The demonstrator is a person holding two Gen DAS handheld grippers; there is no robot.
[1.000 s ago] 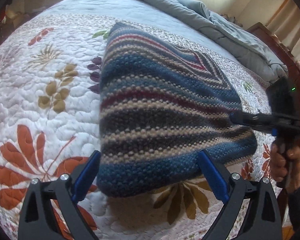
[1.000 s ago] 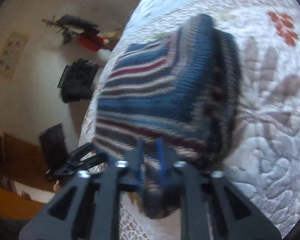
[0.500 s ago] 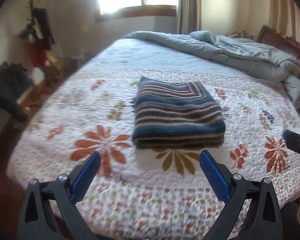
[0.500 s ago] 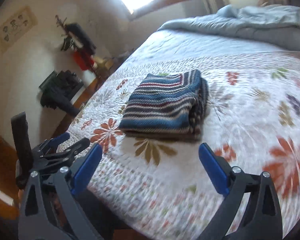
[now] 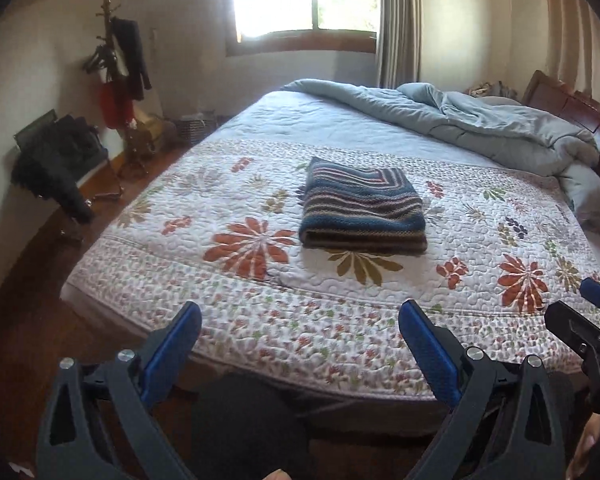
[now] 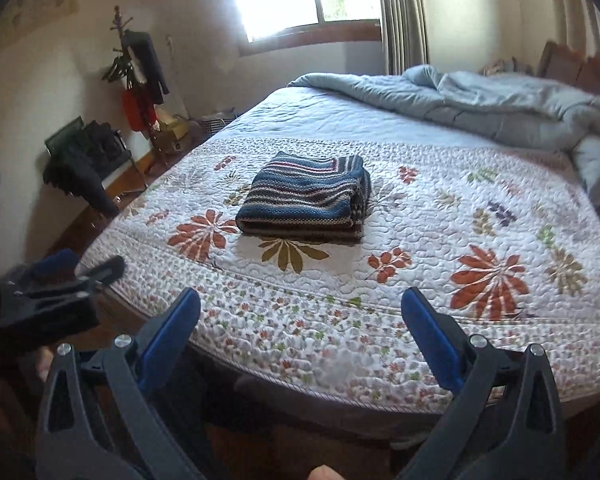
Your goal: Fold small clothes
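A striped knitted garment [image 5: 362,208] in blue, grey, cream and dark red lies folded into a neat rectangle on the flowered quilt [image 5: 236,288], near the bed's middle. It also shows in the right wrist view as the folded garment [image 6: 306,200]. My left gripper [image 5: 300,320] is open and empty, well back from the bed's near edge. My right gripper [image 6: 300,306] is also open with nothing between its blue pads. Each gripper appears at the edge of the other's view: the right gripper [image 5: 592,320] and the left gripper [image 6: 68,276].
A rumpled grey-blue duvet [image 5: 480,120] lies across the bed's far right, against a dark wooden headboard [image 5: 572,108]. A coat stand [image 5: 120,72] and a chair draped with dark clothes [image 5: 56,156] stand by the left wall. Wooden floor runs along the bed's left side.
Both grippers have pulled back and up from the garment, which now lies alone on the quilt. The right gripper, shut on the garment's edge a second ago, has let go and opened wide.
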